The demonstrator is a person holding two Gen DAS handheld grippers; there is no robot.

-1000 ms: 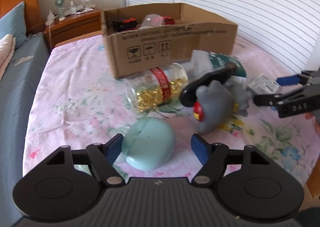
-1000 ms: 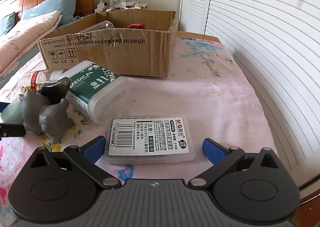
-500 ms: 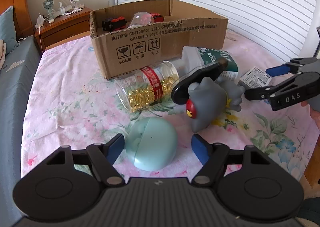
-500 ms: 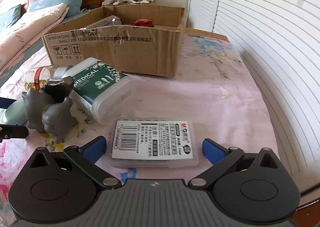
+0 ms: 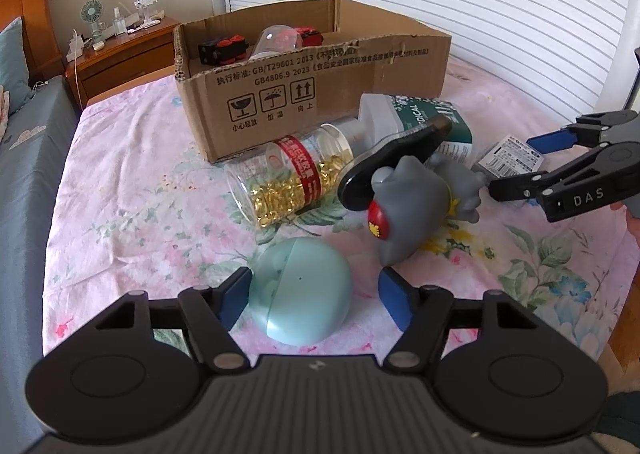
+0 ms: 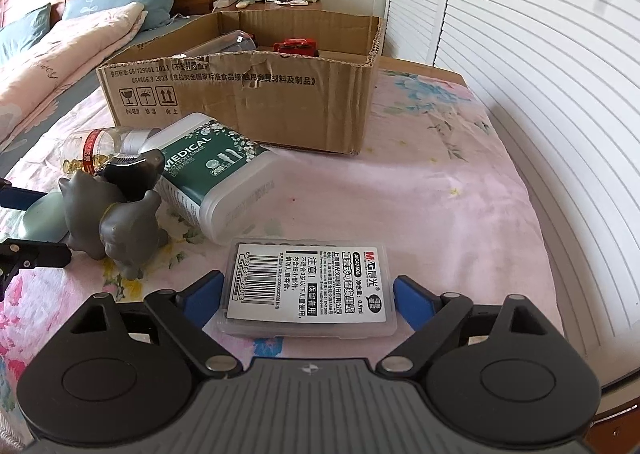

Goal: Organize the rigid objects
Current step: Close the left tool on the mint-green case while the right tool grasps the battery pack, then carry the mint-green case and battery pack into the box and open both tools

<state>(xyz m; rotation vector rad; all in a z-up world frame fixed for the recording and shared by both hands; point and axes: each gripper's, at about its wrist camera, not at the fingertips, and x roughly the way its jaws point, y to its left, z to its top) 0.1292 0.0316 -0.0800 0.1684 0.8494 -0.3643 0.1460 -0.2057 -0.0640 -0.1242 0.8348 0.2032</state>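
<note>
**A:** On the floral bedspread [image 5: 120,181], the left tongs [image 5: 316,296] stand spread open around a mint-green egg-shaped case [image 5: 301,291], while the right tongs [image 6: 306,292] gape either side of a clear refill box [image 6: 308,288]. Neither grips yet. What could slip?

**B:** The rounded case may squirt out of closing pads; the flat box may skid on cloth. At one o'clock, the grey toy figure [image 5: 416,209] could be knocked.

**A:** The count?

**B:** One case, one box, one figure, one capsule jar [image 5: 292,177], one cotton-swab tub [image 6: 216,181], one cardboard carton [image 5: 320,77] at twelve.
</note>
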